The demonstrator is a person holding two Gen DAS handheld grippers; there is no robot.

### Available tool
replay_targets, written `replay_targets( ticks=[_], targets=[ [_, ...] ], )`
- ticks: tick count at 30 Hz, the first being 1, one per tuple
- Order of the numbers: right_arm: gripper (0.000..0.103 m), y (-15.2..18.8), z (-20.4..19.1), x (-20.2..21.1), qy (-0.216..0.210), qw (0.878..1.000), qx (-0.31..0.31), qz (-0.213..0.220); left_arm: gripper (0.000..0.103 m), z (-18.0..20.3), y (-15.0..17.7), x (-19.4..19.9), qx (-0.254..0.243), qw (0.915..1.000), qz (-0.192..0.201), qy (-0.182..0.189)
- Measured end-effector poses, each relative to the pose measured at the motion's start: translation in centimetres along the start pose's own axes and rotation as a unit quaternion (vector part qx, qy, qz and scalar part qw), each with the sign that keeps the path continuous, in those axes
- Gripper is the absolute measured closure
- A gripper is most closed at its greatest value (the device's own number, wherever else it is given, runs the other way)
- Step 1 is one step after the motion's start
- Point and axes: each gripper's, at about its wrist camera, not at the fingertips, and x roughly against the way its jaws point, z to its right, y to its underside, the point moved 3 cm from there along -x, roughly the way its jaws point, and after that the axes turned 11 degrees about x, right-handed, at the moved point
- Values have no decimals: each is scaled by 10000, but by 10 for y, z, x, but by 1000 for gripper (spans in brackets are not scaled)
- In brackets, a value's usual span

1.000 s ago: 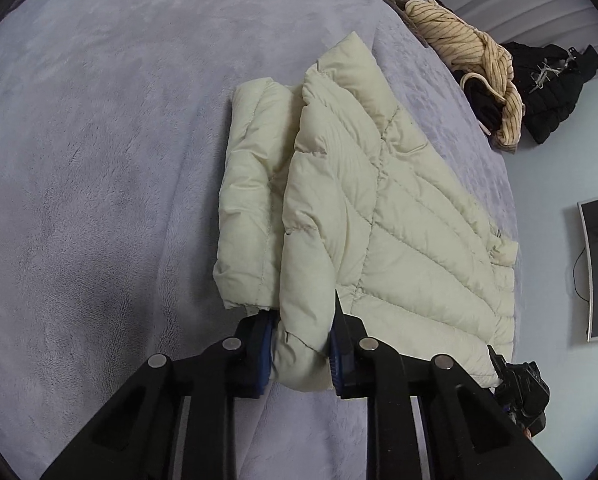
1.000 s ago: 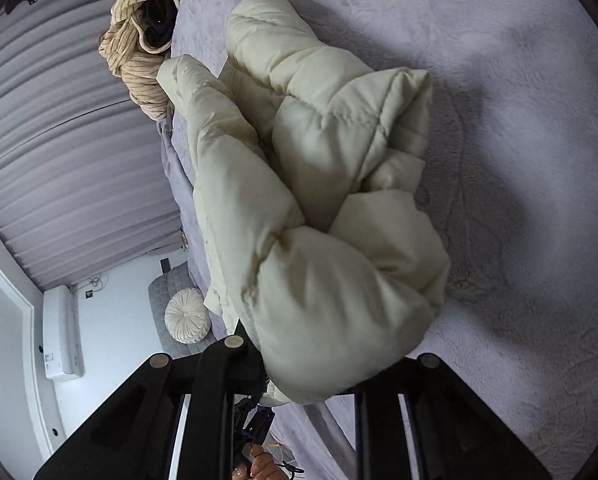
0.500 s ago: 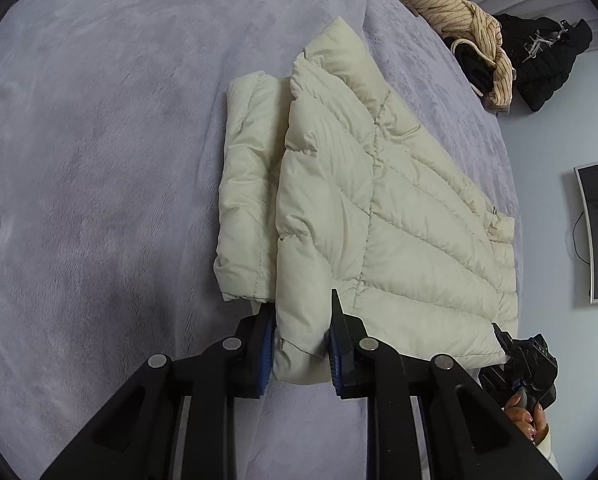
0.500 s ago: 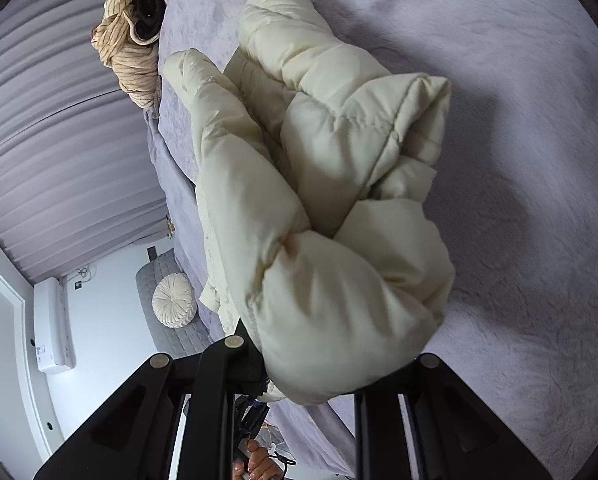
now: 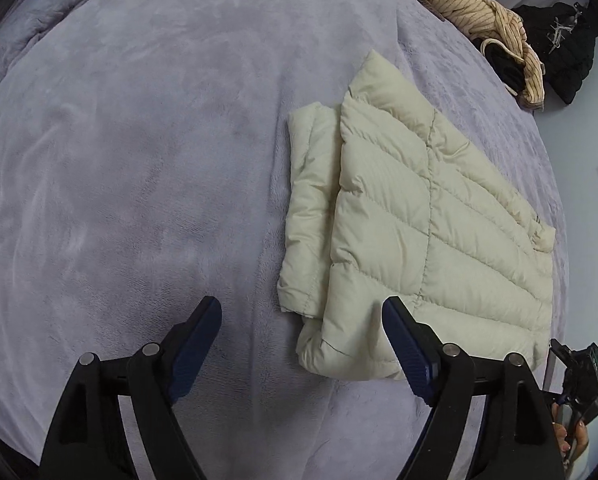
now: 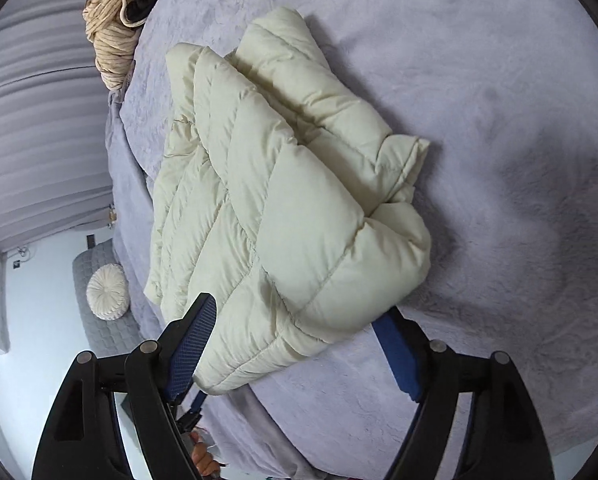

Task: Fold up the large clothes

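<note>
Just let go of the cream puffer jacket (image 5: 411, 232), folded flat on the grey bed (image 5: 139, 160) around 2 o'clock in the left view. Best to back straight off now so no pad snags the hem. Left gripper (image 5: 301, 344) spread wide, empty, aimed steeply down. Right gripper (image 6: 299, 348) just opened too, wide, the jacket's near corner between the jaws, nothing pinched.

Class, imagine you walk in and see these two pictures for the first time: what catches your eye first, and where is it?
The cream puffer jacket stands out first, folded into a thick bundle on the grey-lilac bed cover. Next come the two grippers: the left gripper and the right gripper have just opened, their blue pads apart at the jacket's near edge. At the bed's far edge lies a heap of striped beige clothing with a black garment beside it.
</note>
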Motion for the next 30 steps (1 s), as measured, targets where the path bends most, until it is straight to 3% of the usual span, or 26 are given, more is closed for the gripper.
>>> replay_targets(
  ticks=[4, 8, 14, 15, 17, 18, 19, 23, 30],
  targets=[
    [21, -1, -14, 25, 672, 9967, 412, 174, 20, 4, -7, 15, -216, 9994, 250, -134],
    [21, -1, -36, 47, 1110, 9898, 808, 387, 20, 8, -13, 16, -289, 9993, 210, -81],
    [23, 5, -88, 42, 1136, 9782, 1705, 337, 20, 13, -18, 3, -196, 9998, 21, 31],
    [27, 9, -97, 35, 1123, 9755, 1873, 275, 20, 14, -18, 2, -213, 9998, 13, 40],
    [48, 13, -115, 16, 1106, 9696, 2179, 89, 20, 17, -19, -1, -261, 9997, 1, 35],
    [71, 15, -123, 5, 1104, 9667, 2310, -41, 20, 18, -19, -2, -283, 9996, -12, 37],
    [81, 20, -129, -6, 1081, 9639, 2426, -175, 20, 18, -19, -3, -296, 9996, -25, 27],
    [81, 34, -158, -41, 1029, 9455, 3055, -465, 20, 17, -21, -6, -305, 9995, -63, 23],
    [81, 35, -185, -82, 1258, 9189, 3706, -492, 20, 9, -33, -20, -148, 9986, -351, 372]
  ],
)
